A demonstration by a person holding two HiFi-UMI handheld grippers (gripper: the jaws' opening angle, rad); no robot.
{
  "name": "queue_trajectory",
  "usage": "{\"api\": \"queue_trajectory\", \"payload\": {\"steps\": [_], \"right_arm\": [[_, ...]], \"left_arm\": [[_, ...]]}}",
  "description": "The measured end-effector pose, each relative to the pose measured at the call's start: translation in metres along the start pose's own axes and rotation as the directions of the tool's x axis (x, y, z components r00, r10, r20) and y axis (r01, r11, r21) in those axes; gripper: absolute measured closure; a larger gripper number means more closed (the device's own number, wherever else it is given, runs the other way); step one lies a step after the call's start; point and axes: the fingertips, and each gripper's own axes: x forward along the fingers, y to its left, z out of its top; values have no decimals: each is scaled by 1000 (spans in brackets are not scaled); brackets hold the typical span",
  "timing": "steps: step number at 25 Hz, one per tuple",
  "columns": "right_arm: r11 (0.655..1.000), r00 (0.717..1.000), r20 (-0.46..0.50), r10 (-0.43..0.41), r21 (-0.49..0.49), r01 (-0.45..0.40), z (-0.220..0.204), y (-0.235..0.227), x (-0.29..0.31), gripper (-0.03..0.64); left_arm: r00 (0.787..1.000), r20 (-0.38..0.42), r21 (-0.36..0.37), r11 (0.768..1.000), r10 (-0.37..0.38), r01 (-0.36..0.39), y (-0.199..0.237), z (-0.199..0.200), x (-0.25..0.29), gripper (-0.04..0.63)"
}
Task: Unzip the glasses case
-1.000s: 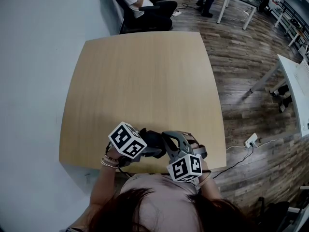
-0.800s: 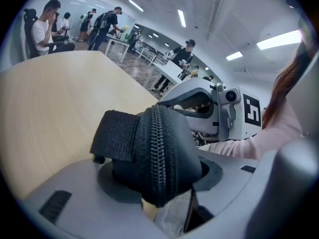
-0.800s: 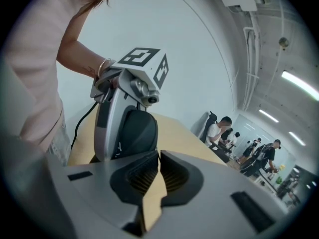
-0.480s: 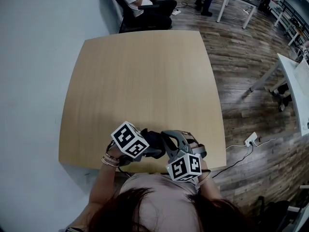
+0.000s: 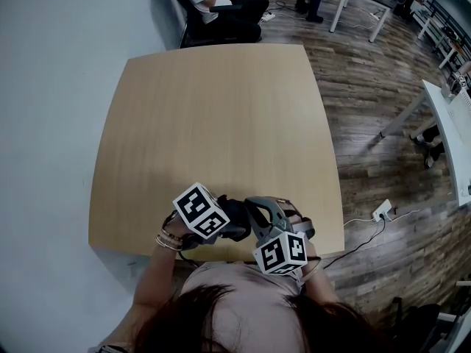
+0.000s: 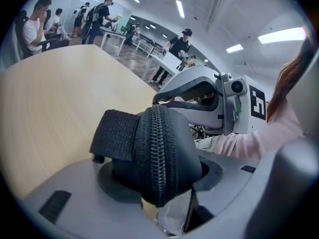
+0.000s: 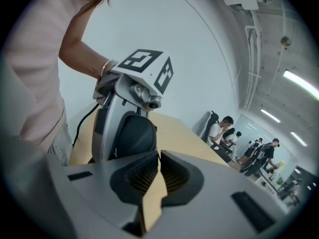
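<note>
A black glasses case (image 6: 164, 143) with a zipper running over its edge sits between the jaws of my left gripper (image 6: 159, 176), which is shut on it just above the table's near edge. From the right, the shut tips of my right gripper (image 6: 155, 100) meet at the far end of the zipper. Whether a pull tab is pinched there is hidden. In the right gripper view, the closed right gripper (image 7: 158, 156) points at the dark case (image 7: 133, 133). In the head view, the case (image 5: 234, 212) shows between the two marker cubes.
The wooden table (image 5: 221, 123) stretches away in front of me, with a white wall on the left. A person sits on a chair (image 5: 213, 6) past the far edge. Other tables (image 5: 449, 123) stand on the wood floor to the right.
My left gripper has tilted slightly with the case in it, its cube drifting a little to the right. The right gripper has stayed in place.
</note>
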Motion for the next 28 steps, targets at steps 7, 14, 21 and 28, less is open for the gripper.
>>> {"api": "queue_trajectory", "payload": {"steps": [7,14,21,28], "right_arm": [[1000,1000,-4,16,-22,-16,0,3,-2,597],[998,1000,-9,29,-55,-30,-1,2,-3,597],[997,999,-7,43,-70,-44,0,4,-4,597],[993,998,-8,69,-100,-70,1,7,-3,597]], "left_arm": [[999,-49,16,1000,-19,20,-3,-5,6,368],[995,-93,39,999,-23,27,-3,-7,10,368],[992,-128,69,997,-13,22,-3,-11,12,368],[983,-183,124,992,15,8,0,-16,14,368]]}}
